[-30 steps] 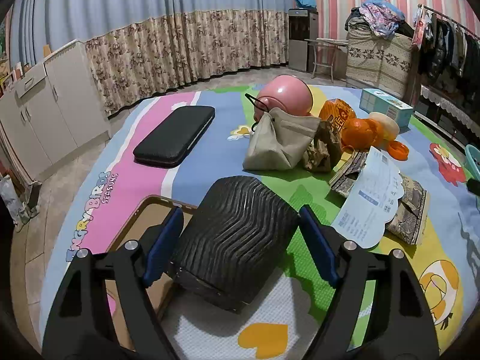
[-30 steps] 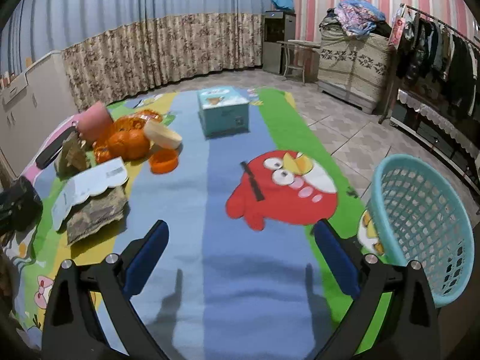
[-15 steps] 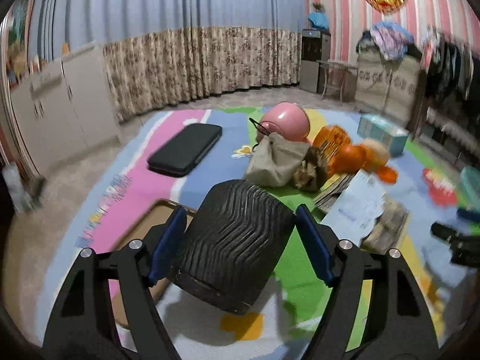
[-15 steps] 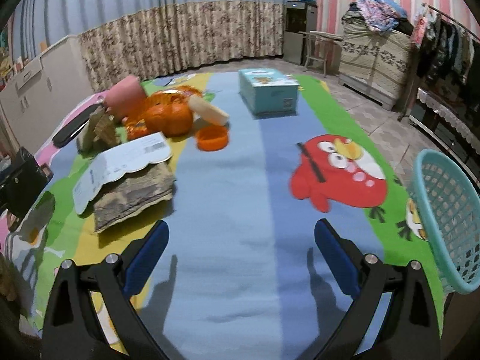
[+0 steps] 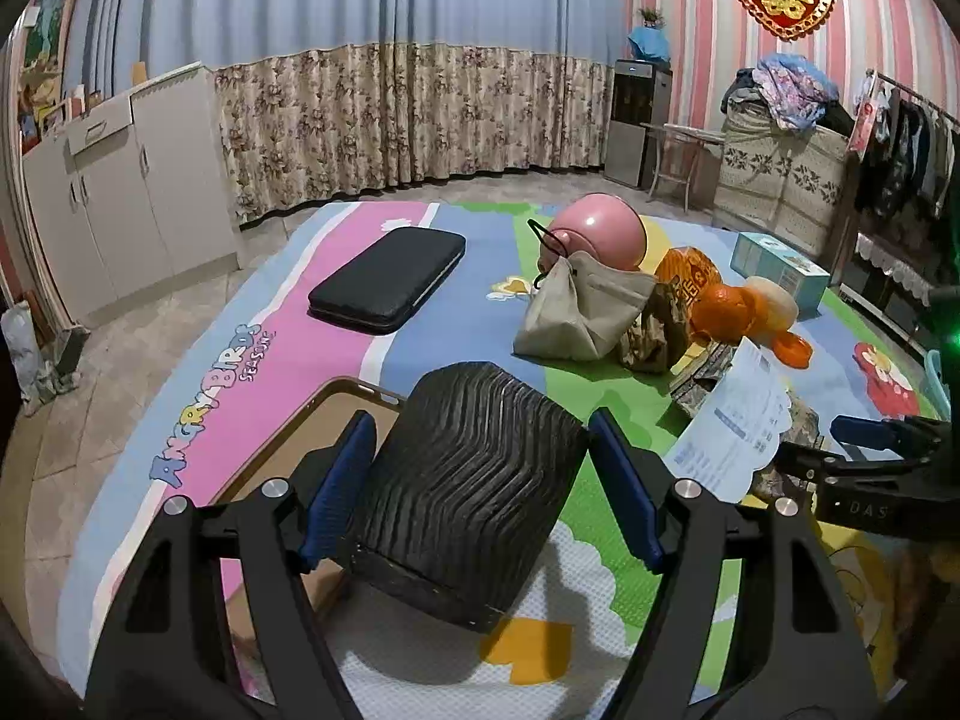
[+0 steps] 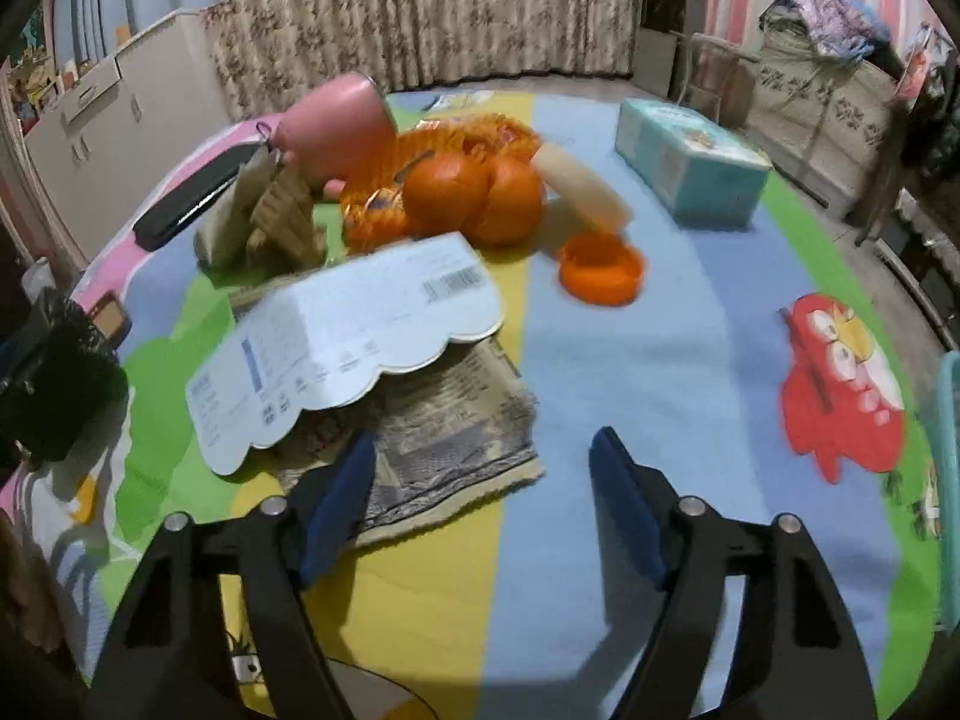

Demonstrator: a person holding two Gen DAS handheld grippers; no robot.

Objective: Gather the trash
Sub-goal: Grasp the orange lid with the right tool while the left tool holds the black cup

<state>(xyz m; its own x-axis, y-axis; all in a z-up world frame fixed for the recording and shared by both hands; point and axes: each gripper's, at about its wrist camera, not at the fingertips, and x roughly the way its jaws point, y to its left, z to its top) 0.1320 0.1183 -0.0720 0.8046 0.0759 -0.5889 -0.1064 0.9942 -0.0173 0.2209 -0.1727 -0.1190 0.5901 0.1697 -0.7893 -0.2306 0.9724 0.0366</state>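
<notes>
The right view is blurred. A scalloped white card (image 6: pixel 348 336) is seen lying over folded newspaper (image 6: pixel 444 450) on the mat. The right claw (image 6: pixel 480 480) is closing, nothing clamped. The left claw (image 5: pixel 474 480) is clamped on a black ribbed bin (image 5: pixel 462 492).

Indoor artificial light, medium-dim, cool cast. Left wrist view sharp; green LED glare (image 5: pixel 954 339) at 3 o'clock edge. Right wrist view motion-blurred: white card (image 6: pixel 342 342), orange lid (image 6: pixel 600 267), red bird print (image 6: pixel 840 384) all smeared. Soft shadows below objects toward 6 o'clock. Heavy fisheye bend, black vignette in corners, curtains (image 5: pixel 390 114) bowed at 12 o'clock.
</notes>
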